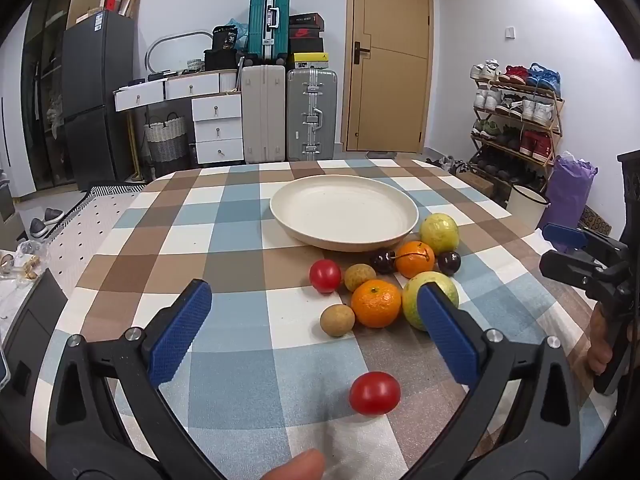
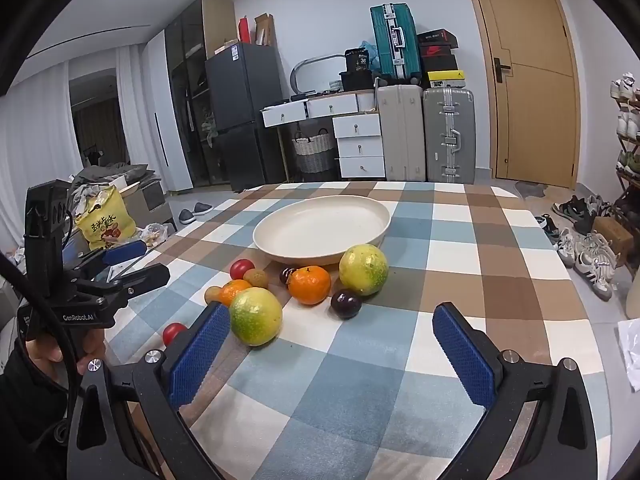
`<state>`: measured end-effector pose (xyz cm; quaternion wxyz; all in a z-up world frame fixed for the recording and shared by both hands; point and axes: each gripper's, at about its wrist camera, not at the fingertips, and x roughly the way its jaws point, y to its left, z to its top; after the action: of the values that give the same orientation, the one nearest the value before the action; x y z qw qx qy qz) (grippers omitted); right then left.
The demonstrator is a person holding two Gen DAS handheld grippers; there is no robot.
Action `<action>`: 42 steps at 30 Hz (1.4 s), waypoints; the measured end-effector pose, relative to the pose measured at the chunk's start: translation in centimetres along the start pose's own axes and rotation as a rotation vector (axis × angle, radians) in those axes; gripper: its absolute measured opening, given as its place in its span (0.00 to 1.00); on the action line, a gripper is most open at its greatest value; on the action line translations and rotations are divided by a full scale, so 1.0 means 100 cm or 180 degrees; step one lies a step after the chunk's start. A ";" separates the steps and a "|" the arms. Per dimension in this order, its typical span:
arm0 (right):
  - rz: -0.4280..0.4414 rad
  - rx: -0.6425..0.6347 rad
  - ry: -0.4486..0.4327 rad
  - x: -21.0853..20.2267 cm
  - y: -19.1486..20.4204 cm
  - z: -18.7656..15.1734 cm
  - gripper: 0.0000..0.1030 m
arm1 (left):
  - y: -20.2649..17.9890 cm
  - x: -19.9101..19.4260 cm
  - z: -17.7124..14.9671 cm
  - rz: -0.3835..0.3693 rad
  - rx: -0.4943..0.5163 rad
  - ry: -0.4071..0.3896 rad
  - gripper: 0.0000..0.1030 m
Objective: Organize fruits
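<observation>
A cream plate [image 1: 344, 210] stands empty on the checked tablecloth, also in the right wrist view [image 2: 320, 226]. In front of it lie two yellow-green fruits [image 1: 439, 233] [image 2: 255, 316], two oranges [image 1: 376, 303] [image 1: 415, 259], two dark cherries [image 1: 449, 263], two brownish small fruits [image 1: 337, 320] and a red tomato [image 1: 325, 275]. Another red tomato [image 1: 375, 393] lies apart, between my left gripper's jaws. My left gripper [image 1: 316, 310] is open and empty above the cloth. My right gripper [image 2: 334, 326] is open and empty, its left pad beside the near yellow-green fruit.
The checked table [image 1: 224, 240] ends near suitcases [image 1: 312, 114], white drawers [image 1: 218, 128] and a wooden door [image 1: 390, 56]. A shoe rack [image 1: 516, 116] stands at the right. A yellow snack bag [image 2: 104, 222] lies left of the table.
</observation>
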<state>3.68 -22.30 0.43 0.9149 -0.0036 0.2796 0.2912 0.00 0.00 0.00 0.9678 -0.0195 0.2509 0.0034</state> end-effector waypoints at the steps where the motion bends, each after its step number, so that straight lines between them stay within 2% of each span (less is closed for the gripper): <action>1: -0.0008 0.0001 0.0000 0.000 0.000 0.000 1.00 | 0.000 0.000 0.000 -0.0001 -0.0002 -0.0002 0.99; 42: -0.0004 0.0030 0.0015 -0.001 -0.002 0.000 1.00 | 0.000 0.000 0.000 -0.0001 -0.0004 0.0008 0.99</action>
<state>3.73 -22.49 0.41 0.9144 -0.0002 0.2831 0.2893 0.02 0.01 0.00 0.9675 -0.0201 0.2521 0.0034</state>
